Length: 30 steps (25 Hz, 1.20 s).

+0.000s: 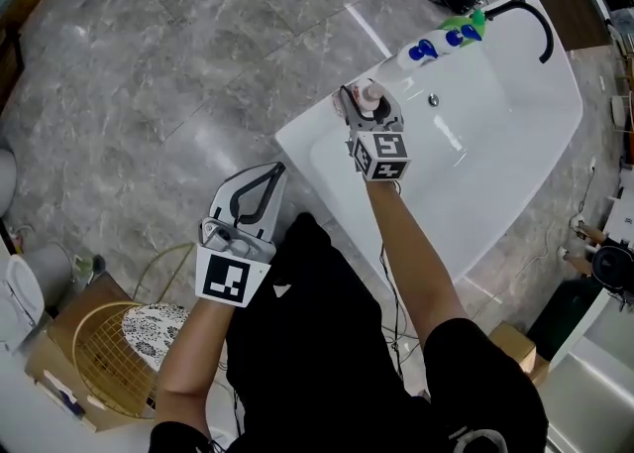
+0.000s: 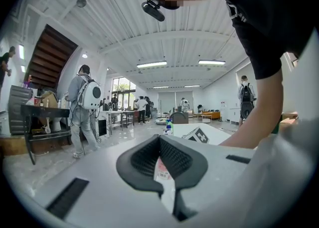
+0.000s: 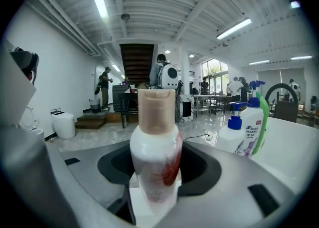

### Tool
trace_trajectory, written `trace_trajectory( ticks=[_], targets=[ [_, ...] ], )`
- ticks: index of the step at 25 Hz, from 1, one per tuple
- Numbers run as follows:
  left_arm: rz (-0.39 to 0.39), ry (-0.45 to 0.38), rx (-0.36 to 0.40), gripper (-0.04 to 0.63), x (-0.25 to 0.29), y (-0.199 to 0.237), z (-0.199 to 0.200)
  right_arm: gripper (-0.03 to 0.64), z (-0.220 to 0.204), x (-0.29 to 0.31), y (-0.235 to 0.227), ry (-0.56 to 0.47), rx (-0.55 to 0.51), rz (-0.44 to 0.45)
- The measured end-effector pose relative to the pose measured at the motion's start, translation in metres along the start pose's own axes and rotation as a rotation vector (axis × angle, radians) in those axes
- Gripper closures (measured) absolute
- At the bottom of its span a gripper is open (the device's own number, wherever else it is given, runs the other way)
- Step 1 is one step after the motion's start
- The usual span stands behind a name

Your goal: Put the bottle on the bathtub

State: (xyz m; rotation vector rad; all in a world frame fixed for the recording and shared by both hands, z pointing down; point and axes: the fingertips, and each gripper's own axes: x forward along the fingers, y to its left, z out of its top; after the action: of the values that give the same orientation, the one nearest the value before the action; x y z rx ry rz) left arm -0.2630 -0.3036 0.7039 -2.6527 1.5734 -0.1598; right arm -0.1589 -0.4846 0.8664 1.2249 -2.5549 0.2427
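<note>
A grey marbled floor [image 1: 178, 55] runs under everything, and the largest thing on it is a white bathtub [image 1: 515, 154], set at an angle, with a curved black faucet [image 1: 530, 15] at its far end. The right tool [image 1: 369, 102] reaches over the near corner of the bathtub's rim and is closed on the bottle [image 3: 155, 152], which stands upright between its jaws, white-bodied with a red smear of print and a beige cap [image 3: 156, 110]. White rim shows directly under the bottle's base, but I cannot tell whether the base touches it. The left tool [image 1: 275, 173] is held back near the person's body, off the bathtub's near edge, with its jaws brought together and nothing between them. Further along the rim, near the faucet and well apart from the held bottle, stands a cluster of pump bottles [image 1: 441, 43]. The taller white one [image 3: 249, 132] reads "head & shoulders" and has a blue pump. Beside it are a shorter white one [image 3: 230, 134] and a green one [image 3: 262, 122] behind. At the lower left a gold wire basket [image 1: 94, 362] rests on a cardboard box [image 1: 45, 367] and holds a round speckled black-and-white thing [image 1: 154, 332].
</note>
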Motion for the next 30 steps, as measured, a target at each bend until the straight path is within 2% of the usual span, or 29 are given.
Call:
trace_trajectory(
  ticks=[2, 9, 15, 21, 27, 28, 30],
  targets=[
    [0.004, 0.002, -0.003, 0.586, 0.0, 0.001, 0.002, 0.379, 0.001, 0.0, 0.0, -0.001, 0.007, 0.015],
    [0.011, 0.034, -0.026, 0.586, -0.002, -0.004, 0.01, 0.302, 0.006, -0.006, -0.007, 0.009, 0.013, 0.014],
    [0.014, 0.042, -0.032, 0.586, -0.007, -0.008, 0.031, 0.285, 0.021, -0.023, -0.003, 0.025, 0.005, 0.022],
    [-0.007, 0.04, -0.015, 0.586, -0.007, -0.014, 0.083, 0.285, 0.065, -0.05, 0.003, 0.024, -0.024, 0.043],
    [-0.023, 0.018, 0.012, 0.586, -0.008, -0.012, 0.138, 0.285, 0.125, -0.081, 0.005, -0.01, 0.001, 0.04],
    [-0.019, 0.034, 0.002, 0.586, -0.01, -0.01, 0.144, 0.285, 0.138, -0.087, 0.007, -0.02, 0.004, 0.043],
    [0.014, 0.147, -0.07, 0.586, -0.017, -0.009, 0.144, 0.285, 0.164, -0.102, 0.012, -0.042, 0.002, 0.05]
  ],
)
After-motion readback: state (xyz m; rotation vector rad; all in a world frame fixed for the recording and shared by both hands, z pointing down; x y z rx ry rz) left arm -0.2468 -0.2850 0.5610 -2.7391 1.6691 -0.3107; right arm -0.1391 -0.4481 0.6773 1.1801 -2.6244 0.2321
